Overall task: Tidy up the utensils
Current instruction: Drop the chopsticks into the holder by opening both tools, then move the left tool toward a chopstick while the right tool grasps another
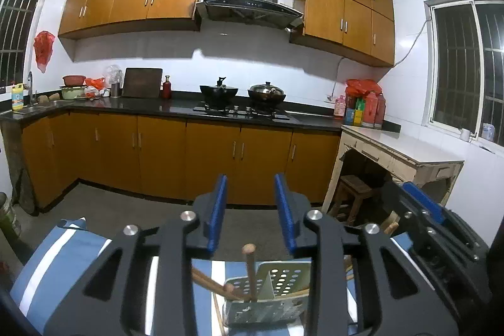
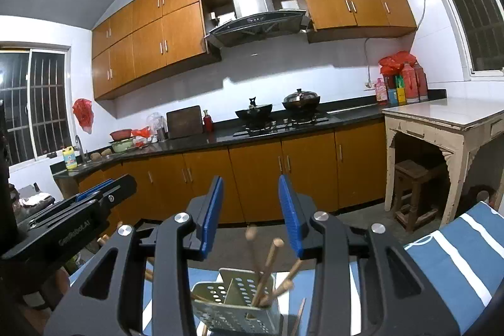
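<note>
a: looking from left to right, i see the left gripper [image 1: 250, 210] first, its jaws a little apart and nothing between them.

b: and the chopsticks [image 1: 251, 270]?

a: they stand in the perforated metal holder [image 1: 277, 288], low in both views, on the blue striped cloth [image 1: 56, 260]. some lie loose beside it.

b: how will they handle?

a: i think light, stiff and thin wood, a little slippery. better to take one near the middle, across its length, so it does not turn.

b: and the right gripper [image 2: 252, 210]?

a: also partly open and empty, above the holder, with the kitchen counter [image 2: 220, 140] far behind.
</note>
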{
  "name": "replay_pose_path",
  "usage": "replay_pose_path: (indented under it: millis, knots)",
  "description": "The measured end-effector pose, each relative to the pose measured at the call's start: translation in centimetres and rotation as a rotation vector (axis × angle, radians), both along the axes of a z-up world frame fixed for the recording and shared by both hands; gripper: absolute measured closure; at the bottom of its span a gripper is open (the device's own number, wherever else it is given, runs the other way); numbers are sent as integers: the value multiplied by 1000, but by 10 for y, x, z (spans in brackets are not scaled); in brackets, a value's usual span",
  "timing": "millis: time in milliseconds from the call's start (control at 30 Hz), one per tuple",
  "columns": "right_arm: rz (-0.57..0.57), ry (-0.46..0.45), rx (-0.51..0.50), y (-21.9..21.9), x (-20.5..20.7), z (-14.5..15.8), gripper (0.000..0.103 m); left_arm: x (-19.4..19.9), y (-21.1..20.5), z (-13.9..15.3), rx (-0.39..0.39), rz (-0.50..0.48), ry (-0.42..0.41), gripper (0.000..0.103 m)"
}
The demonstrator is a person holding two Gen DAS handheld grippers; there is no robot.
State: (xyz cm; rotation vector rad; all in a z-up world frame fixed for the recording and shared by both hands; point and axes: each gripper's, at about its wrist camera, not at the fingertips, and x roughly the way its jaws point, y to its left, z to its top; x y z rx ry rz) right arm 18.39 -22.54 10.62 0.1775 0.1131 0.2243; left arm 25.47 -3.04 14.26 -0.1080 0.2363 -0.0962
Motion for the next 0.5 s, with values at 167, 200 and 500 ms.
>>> replay_pose_path:
  millis: [167,200,500]
  knots:
    - [-21,-9,-16,-10,-24,3,57,-22,8,6,-8,17,-10,60]
    - [-27,-7,-11,-13,-29,2,57,-27,9,7,-6,23,-11,58]
    - [-72,100,6,-40,-61,-34,55,-88,28,-5,1,59,25,51]
